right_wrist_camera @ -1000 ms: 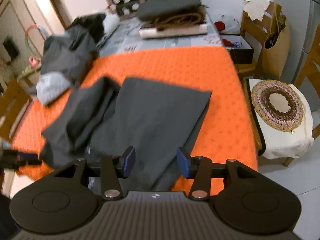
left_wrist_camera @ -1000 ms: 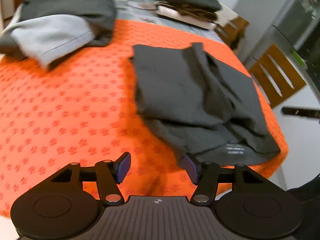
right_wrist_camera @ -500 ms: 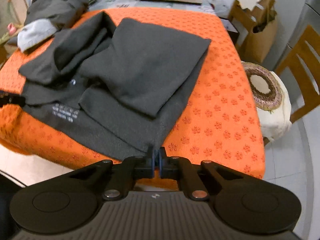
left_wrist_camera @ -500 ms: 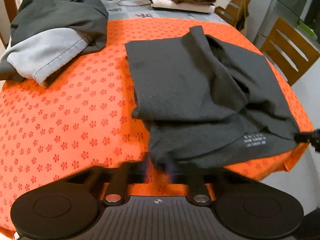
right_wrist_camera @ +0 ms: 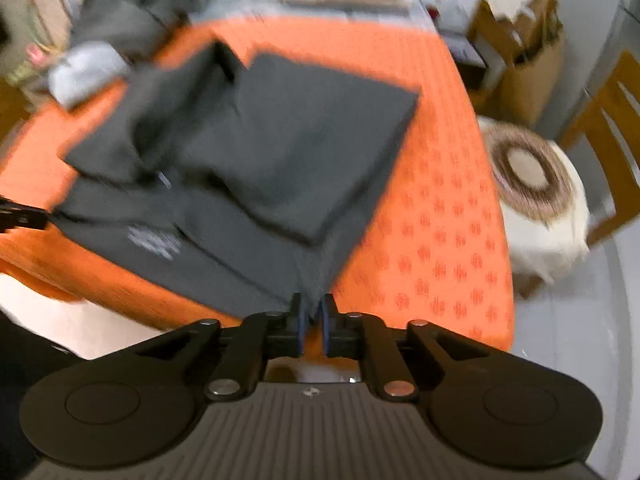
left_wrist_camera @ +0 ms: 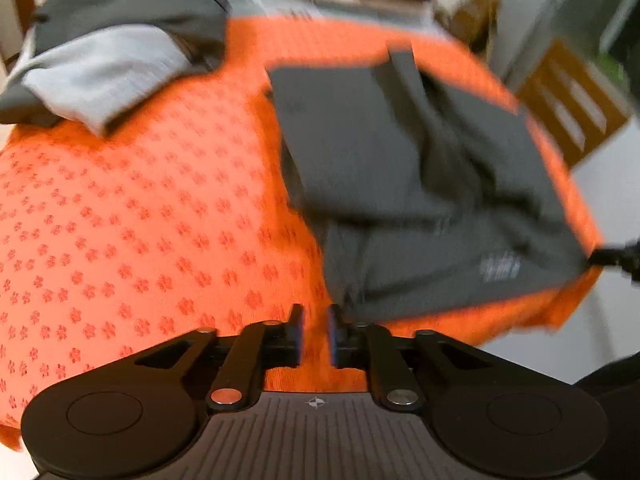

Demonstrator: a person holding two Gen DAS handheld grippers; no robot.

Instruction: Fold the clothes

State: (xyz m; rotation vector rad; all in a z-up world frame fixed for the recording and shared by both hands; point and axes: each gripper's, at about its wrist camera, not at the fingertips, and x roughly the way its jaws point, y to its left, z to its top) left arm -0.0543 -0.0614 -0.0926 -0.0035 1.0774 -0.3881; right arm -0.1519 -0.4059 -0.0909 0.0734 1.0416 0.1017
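On the orange-covered worktop (left_wrist_camera: pixel 160 200), the right gripper (right_wrist_camera: pixel 311 326) pinches the dark garment's (right_wrist_camera: pixel 280 152) near corner, while the left gripper (left_wrist_camera: pixel 314 334) (jaws narrow) meets its opposite edge.

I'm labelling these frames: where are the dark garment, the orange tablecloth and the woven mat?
dark garment (right_wrist_camera: pixel 320 152), right wrist view, folded top panel.
orange tablecloth (left_wrist_camera: pixel 120 220), left wrist view, bare patterned area.
woven mat (right_wrist_camera: pixel 528 168), right wrist view, pale centre.

Bare orange tablecloth (left_wrist_camera: pixel 120 220) lies open left of the dark garment (left_wrist_camera: pixel 400 168); clothes heap (left_wrist_camera: pixel 120 40) blocks behind.
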